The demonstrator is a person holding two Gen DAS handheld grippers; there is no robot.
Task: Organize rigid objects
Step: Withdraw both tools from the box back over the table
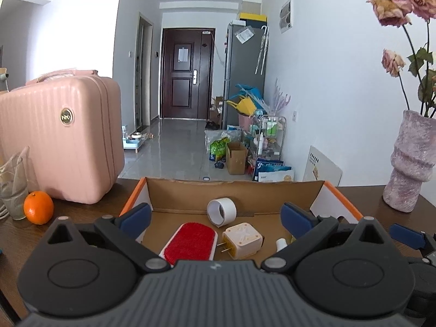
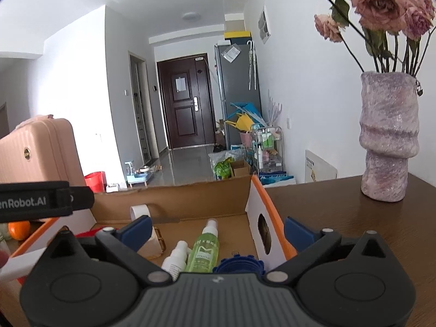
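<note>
Blue-padded jaws of the left gripper (image 1: 216, 216) stand spread wide with nothing pinched between them, hovering over an open cardboard box (image 1: 234, 190) on a dark wooden table (image 1: 16, 234). Just below and between the jaws lie a red brush pad (image 1: 189, 242) and, touching its right edge, a cream plug adapter (image 1: 242, 241) with its prongs pointing at the pad. Slightly farther ahead a roll of white tape (image 1: 221, 212) sits near the box's back wall. Left of the gripper, outside the box, an orange (image 1: 38, 210) rests in front of a pink suitcase (image 1: 60, 139).

Seen from the right wrist, the right gripper (image 2: 218, 231) is likewise spread wide and empty. Straight below its jaws, inside the box, a blue ridged cap (image 2: 239, 265) lies nearest, with a green spray bottle (image 2: 204, 250) and a small white bottle (image 2: 177, 257) side by side just left of it. The box's orange-edged side wall runs between the right jaw and these items. Farther right, a mauve vase (image 2: 388, 139) of dried roses (image 2: 378, 2) stands on the table. Beyond, a hallway leads to a dark door (image 2: 184, 100).
</note>
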